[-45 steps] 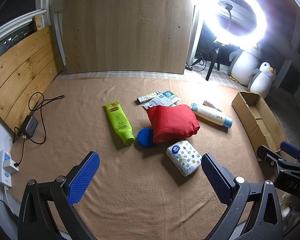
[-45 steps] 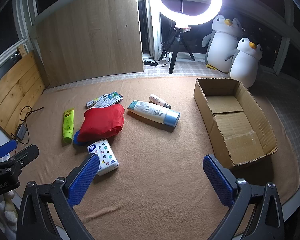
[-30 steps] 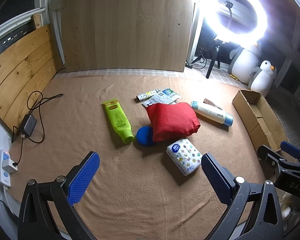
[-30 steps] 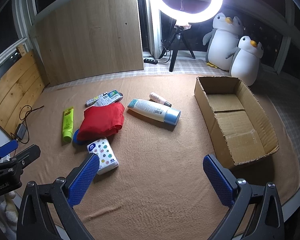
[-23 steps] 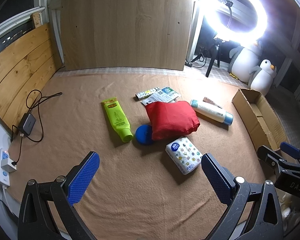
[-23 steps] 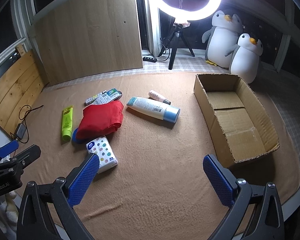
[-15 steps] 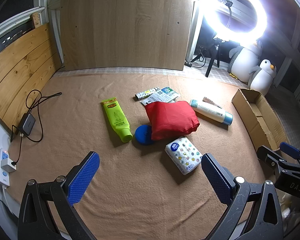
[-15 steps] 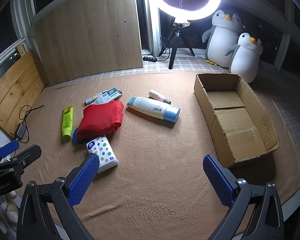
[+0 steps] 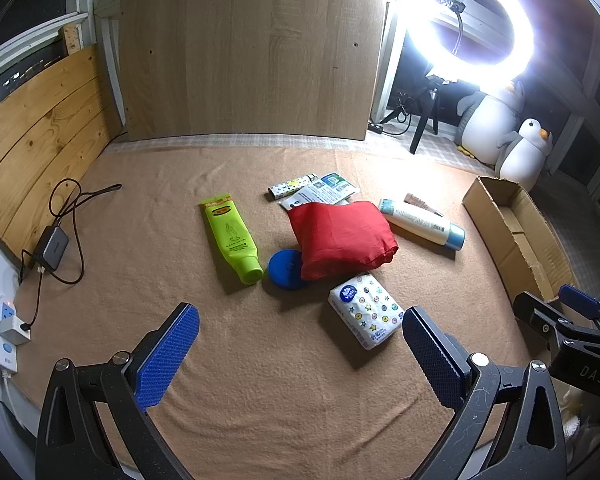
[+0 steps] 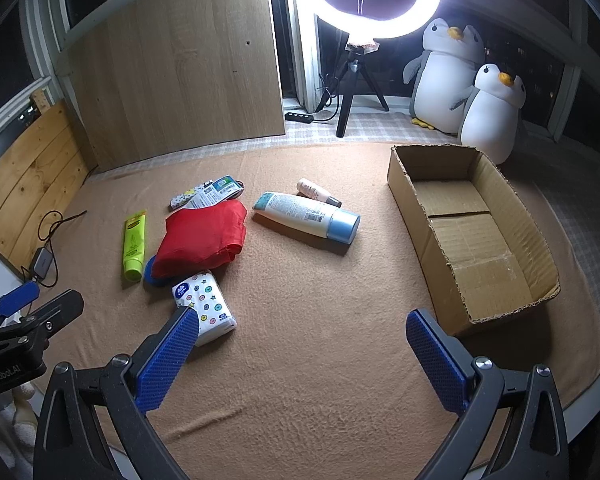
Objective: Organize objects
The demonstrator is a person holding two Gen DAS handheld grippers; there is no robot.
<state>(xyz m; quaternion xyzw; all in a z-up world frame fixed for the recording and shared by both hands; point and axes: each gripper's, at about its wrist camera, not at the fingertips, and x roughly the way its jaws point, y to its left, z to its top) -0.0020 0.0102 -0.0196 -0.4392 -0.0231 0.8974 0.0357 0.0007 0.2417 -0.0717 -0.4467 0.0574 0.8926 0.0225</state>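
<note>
Right wrist view has both the right gripper (image 10: 302,344) and left gripper (image 9: 300,344) spread wide and empty over the blanket (image 10: 320,360), and the tissue pack (image 10: 205,307) beside the red pouch (image 10: 204,238) looks light and squishy, so I'd pinch its 2 long sides.

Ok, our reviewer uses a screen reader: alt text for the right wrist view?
The open right gripper hovers empty over a tan blanket. An empty cardboard box sits right; a white bottle, red pouch, green tube and tissue pack lie left.
</note>
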